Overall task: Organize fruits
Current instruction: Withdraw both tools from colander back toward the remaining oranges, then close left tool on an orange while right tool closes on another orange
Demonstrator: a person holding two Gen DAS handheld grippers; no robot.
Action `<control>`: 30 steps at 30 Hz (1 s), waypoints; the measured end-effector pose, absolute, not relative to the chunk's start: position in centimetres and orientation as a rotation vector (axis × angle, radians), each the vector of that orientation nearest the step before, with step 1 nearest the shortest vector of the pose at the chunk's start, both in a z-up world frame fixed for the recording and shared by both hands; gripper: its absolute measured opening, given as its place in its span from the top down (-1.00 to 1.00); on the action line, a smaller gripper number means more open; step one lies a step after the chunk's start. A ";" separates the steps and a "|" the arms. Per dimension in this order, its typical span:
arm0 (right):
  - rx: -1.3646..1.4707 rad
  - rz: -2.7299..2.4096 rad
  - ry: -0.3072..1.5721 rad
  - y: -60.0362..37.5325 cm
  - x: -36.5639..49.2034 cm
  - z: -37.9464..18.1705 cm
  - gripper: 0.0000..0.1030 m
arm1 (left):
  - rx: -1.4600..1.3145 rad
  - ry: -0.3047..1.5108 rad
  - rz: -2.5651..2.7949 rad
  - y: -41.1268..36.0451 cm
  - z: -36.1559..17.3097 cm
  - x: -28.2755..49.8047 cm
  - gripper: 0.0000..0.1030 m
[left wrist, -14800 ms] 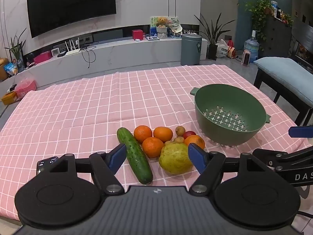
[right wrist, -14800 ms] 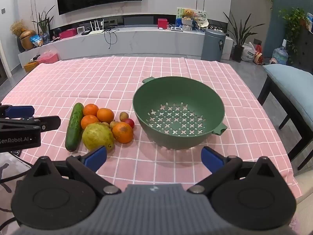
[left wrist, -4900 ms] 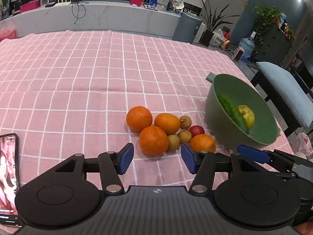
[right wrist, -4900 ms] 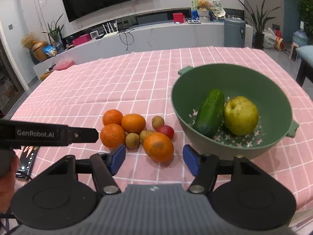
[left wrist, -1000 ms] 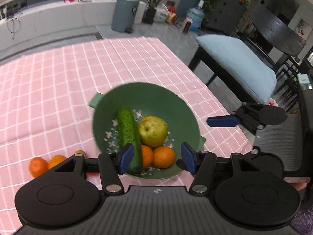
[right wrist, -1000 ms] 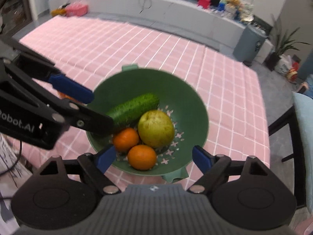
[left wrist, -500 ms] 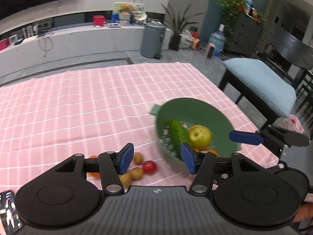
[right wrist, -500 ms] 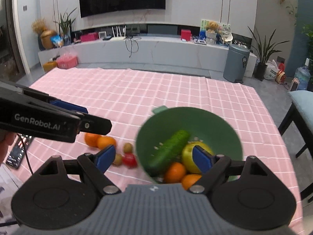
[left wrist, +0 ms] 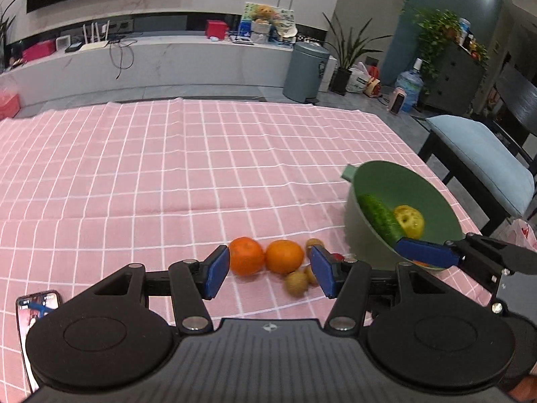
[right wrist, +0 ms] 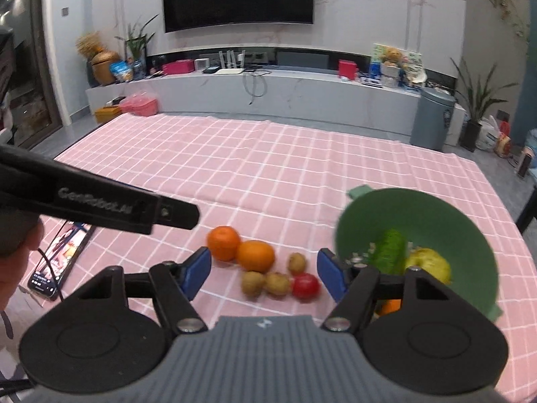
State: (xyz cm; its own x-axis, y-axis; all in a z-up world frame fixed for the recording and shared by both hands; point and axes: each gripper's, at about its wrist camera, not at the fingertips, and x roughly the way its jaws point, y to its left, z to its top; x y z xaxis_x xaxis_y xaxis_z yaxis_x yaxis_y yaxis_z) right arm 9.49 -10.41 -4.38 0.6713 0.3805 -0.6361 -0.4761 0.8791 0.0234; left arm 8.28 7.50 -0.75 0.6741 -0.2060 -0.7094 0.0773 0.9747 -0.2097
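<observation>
A green colander (left wrist: 423, 191) (right wrist: 446, 221) stands on the pink checked cloth at the right. It holds a cucumber (left wrist: 381, 219) (right wrist: 389, 247), a yellow-green pear (left wrist: 409, 221) (right wrist: 428, 263) and an orange (right wrist: 389, 306). Two oranges (left wrist: 246, 256) (right wrist: 223, 237), three small brown fruits (right wrist: 275, 282) and a small red fruit (right wrist: 305, 285) lie on the cloth left of the colander. My left gripper (left wrist: 269, 270) is open and empty, just in front of the two oranges. My right gripper (right wrist: 264, 273) is open and empty above the small fruits.
A phone (left wrist: 32, 305) (right wrist: 58, 257) lies on the cloth at the near left. A chair with a blue cushion (left wrist: 483, 158) stands beside the table's right edge. The pink cloth (left wrist: 201, 154) stretches back toward the TV wall.
Both grippers have pulled back from over the colander and swung left toward the loose fruit on the cloth. Both stay open and empty.
</observation>
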 end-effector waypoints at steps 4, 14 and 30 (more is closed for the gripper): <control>-0.197 0.515 0.682 -8.7 9.9 -5.2 -0.05 | -0.191 0.826 -0.150 8.6 -1.8 8.5 -0.20; -0.357 0.554 0.694 -6.1 11.7 -7.7 0.11 | -0.215 0.878 -0.158 9.6 -4.9 10.4 -0.17; -0.480 0.629 0.770 -4.8 16.7 -11.3 0.30 | -0.213 1.007 -0.192 8.8 -8.1 15.0 -0.07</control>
State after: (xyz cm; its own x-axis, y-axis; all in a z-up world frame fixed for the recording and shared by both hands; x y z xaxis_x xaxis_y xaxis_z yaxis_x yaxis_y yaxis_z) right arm 16.70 -4.75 -11.25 0.5542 0.3417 -0.7590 -0.6754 0.7175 -0.1702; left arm 15.00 8.80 -8.12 0.5211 -0.2561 -0.8141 0.0610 0.9626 -0.2638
